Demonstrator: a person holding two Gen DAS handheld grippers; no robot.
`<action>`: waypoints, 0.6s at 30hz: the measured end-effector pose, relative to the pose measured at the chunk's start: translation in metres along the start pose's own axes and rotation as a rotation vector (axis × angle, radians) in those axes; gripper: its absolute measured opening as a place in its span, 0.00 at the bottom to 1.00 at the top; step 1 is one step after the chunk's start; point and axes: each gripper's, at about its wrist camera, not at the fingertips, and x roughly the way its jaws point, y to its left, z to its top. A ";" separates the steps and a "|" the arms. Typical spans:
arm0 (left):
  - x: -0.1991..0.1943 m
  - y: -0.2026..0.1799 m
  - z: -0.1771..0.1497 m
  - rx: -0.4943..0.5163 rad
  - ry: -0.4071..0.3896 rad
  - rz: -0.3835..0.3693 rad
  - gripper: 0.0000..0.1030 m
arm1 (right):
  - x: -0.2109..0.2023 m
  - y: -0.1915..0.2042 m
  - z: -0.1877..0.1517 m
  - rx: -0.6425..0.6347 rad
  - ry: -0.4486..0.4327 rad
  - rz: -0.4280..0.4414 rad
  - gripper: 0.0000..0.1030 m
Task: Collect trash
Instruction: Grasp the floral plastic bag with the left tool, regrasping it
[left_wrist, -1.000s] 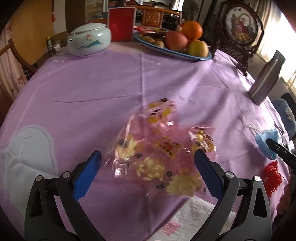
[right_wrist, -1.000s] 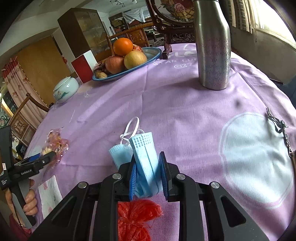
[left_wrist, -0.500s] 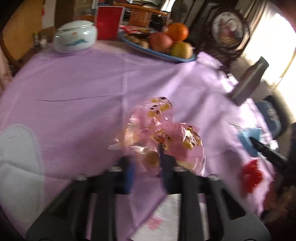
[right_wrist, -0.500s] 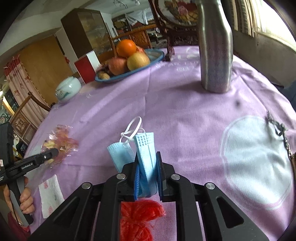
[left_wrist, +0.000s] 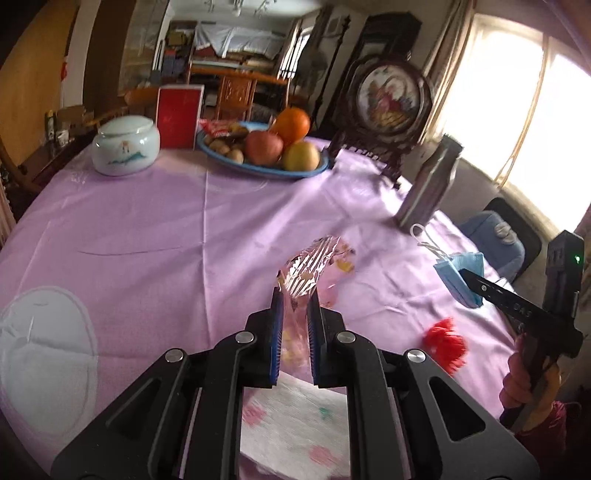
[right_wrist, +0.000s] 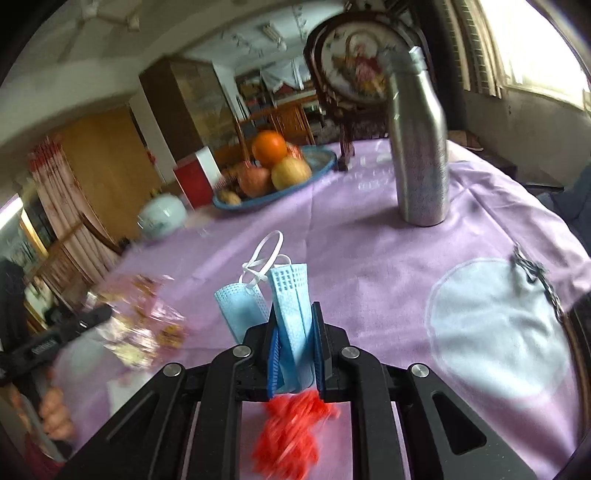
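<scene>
My left gripper (left_wrist: 295, 295) is shut on a crinkled clear plastic wrapper (left_wrist: 314, 269) with yellow and red print, held above the purple tablecloth (left_wrist: 166, 229). From the right wrist the same wrapper (right_wrist: 140, 325) shows blurred at the left, in the other gripper. My right gripper (right_wrist: 295, 314) is shut on a folded blue face mask (right_wrist: 291, 299), whose white ear loops stick up; the mask (left_wrist: 458, 277) also hangs at the right of the left wrist view. A red mesh scrap (right_wrist: 291, 432) lies on the cloth under the right gripper. A printed paper napkin (left_wrist: 291, 424) lies below the left gripper.
A steel bottle (right_wrist: 417, 147) stands at the right rear. A blue fruit plate (left_wrist: 258, 162), a white lidded jar (left_wrist: 125, 147), a red box (left_wrist: 179, 116) and a framed round picture (left_wrist: 388, 99) line the far side. A metal chain (right_wrist: 535, 273) lies at the right edge.
The left jaws closed on the wrapper, and both grippers rose off the cloth, lifting wrapper and mask. Both views tilted up toward the room.
</scene>
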 end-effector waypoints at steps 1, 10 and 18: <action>-0.007 -0.005 -0.005 0.001 -0.013 -0.015 0.13 | -0.014 0.002 -0.005 0.002 -0.008 0.007 0.16; -0.061 -0.060 -0.045 0.033 -0.046 -0.112 0.13 | -0.137 0.013 -0.054 -0.052 -0.086 0.005 0.15; -0.091 -0.122 -0.064 0.136 -0.046 -0.136 0.13 | -0.230 -0.018 -0.108 0.011 -0.163 -0.037 0.15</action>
